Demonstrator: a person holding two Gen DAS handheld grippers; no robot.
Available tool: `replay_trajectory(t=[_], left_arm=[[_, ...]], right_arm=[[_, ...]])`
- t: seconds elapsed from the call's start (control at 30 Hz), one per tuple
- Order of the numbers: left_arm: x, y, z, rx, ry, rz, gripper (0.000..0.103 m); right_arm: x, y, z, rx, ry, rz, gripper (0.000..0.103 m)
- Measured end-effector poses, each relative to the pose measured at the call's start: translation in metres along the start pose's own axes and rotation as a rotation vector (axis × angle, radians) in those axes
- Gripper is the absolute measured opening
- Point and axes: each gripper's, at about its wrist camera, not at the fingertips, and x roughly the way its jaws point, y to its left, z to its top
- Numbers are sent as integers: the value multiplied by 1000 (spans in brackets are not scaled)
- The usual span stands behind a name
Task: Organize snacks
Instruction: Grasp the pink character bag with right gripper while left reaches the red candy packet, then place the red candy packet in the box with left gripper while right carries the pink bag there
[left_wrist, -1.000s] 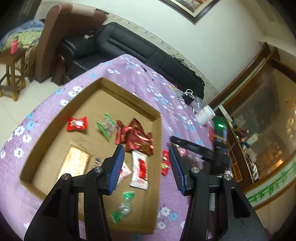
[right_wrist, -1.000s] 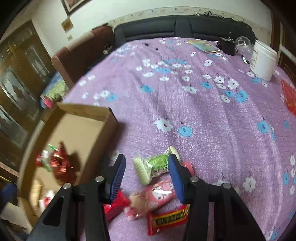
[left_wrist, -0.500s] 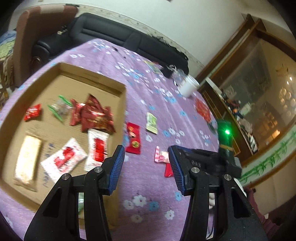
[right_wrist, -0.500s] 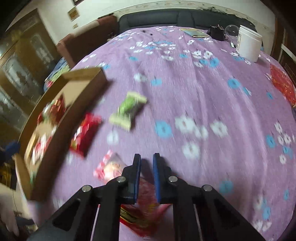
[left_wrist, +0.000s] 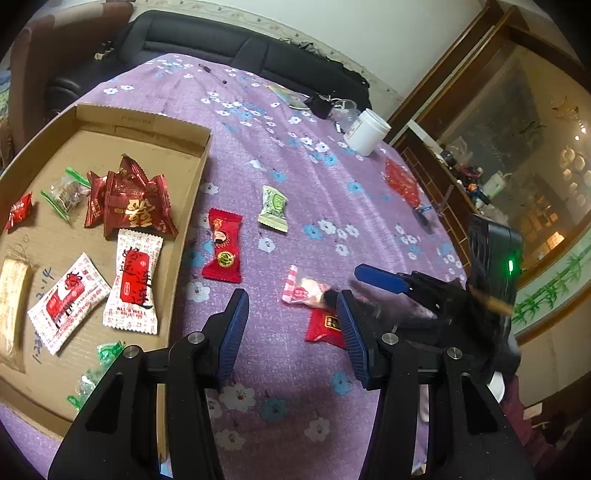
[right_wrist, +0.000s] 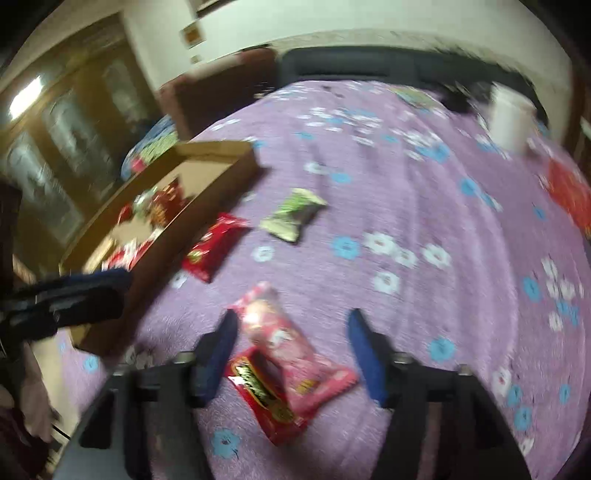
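While its jaws are opening, the right tool (right_wrist: 291, 332) straddles the pink snack packet (right_wrist: 291, 354) untouched.

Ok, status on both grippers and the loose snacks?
Left gripper open, empty. Right gripper opening over pink snack, not gripping. Four snacks outside cardboard tray, pink one overlapping small red packet. Nothing blocking.

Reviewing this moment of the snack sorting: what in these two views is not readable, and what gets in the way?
- Small red packet, left wrist view: its right part is hidden behind the left gripper finger.
- Green candies in the cardboard tray, left wrist view: partly covered by the gripper's body.
- Right wrist view: motion blur makes the print on the pink packet unreadable; the right gripper jaws are opening around it, contact unclear.
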Motion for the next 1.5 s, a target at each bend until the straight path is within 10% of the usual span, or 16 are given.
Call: replay_trajectory(t=[0.07, 0.2, 0.67, 0.8, 1.2, 1.5], left_arm=[[3, -2, 3, 19, -6, 28, 49], [18, -8, 14, 81, -7, 108, 49], [108, -9, 37, 278, 119, 425, 48], [107, -11, 33, 285, 110, 402, 19], [42, 3, 33, 102, 11, 161, 19], [-47, 75, 20, -85, -143, 224, 19]], right_arm=[[11, 12, -2, -67, 19, -40, 71], [23, 14, -7, -94, 39, -105, 27], [6, -49, -15, 162, -62, 10, 27], [6, -51, -16, 177, -67, 21, 26], [-4, -53, -21, 209, -107, -29, 26], [-36, -21, -5, 176, -141, 7, 26]])
